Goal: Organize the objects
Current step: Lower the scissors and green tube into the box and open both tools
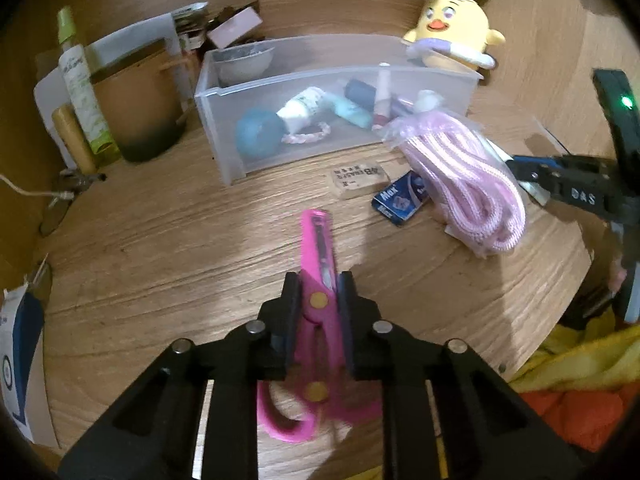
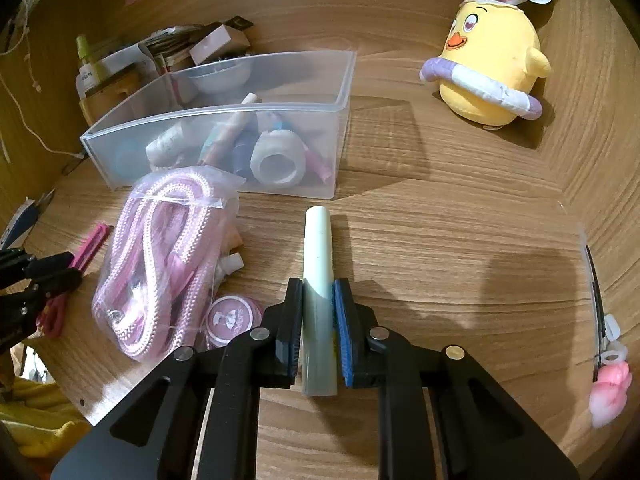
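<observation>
My left gripper [image 1: 319,286] is shut on pink scissors [image 1: 316,252], blades pointing ahead over the wooden desk. My right gripper [image 2: 318,292] is shut on a pale green tube [image 2: 318,248] held along its fingers. A clear plastic bin [image 1: 224,132] holding several small items stands ahead; it also shows in the right wrist view [image 2: 344,92]. A bag of pink rope [image 1: 468,184] lies right of the scissors, and in the right wrist view [image 2: 160,256] left of the tube. The right gripper [image 1: 536,184] shows at the left view's right edge. The left gripper [image 2: 68,268] shows at the right view's left edge.
A yellow chick plush [image 1: 452,28] sits behind the bin, also far right [image 2: 492,68]. An eraser [image 1: 358,178] and a blue staple box [image 1: 400,198] lie before the bin. A round pink tin [image 2: 232,316] lies by the rope. Bottles [image 1: 80,88] and a brown pot [image 1: 140,108] stand left.
</observation>
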Tool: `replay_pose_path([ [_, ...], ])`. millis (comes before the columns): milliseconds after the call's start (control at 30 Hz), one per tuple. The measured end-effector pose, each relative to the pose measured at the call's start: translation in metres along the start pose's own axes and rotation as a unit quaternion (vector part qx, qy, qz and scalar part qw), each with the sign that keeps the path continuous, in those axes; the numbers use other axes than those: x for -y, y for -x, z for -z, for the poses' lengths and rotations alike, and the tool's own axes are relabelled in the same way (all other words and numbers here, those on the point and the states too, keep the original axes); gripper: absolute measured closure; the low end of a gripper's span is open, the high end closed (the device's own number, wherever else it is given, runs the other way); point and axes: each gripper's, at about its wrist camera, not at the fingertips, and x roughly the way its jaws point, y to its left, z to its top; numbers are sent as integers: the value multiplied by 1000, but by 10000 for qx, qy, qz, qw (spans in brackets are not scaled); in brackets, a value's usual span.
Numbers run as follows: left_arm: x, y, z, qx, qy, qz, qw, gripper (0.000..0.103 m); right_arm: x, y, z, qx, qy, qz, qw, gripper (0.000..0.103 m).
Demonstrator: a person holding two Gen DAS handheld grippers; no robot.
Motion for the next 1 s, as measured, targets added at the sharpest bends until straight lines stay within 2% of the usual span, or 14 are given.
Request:
replay_pose_path([
  [167,-2,11,-2,144,225,65,9996,85,0,23,-4,331,-55,40,9994,89],
  [300,-7,37,-11,555,388,10,9977,85,0,47,-13,668,-78,16,9977,89],
  [533,-21,70,-41,1330,762,155,9881,85,-7,77,-36,1225,-76,-40,9924,89],
  [733,-30,85,-70,1843,957,262,9778,85,-9,84,-60,1497,-131,-176,9885,89],
  [1000,-42,94,-103,2237,1118,367,9675,85,-20,72,-95,1580,-99,-424,9865,89],
])
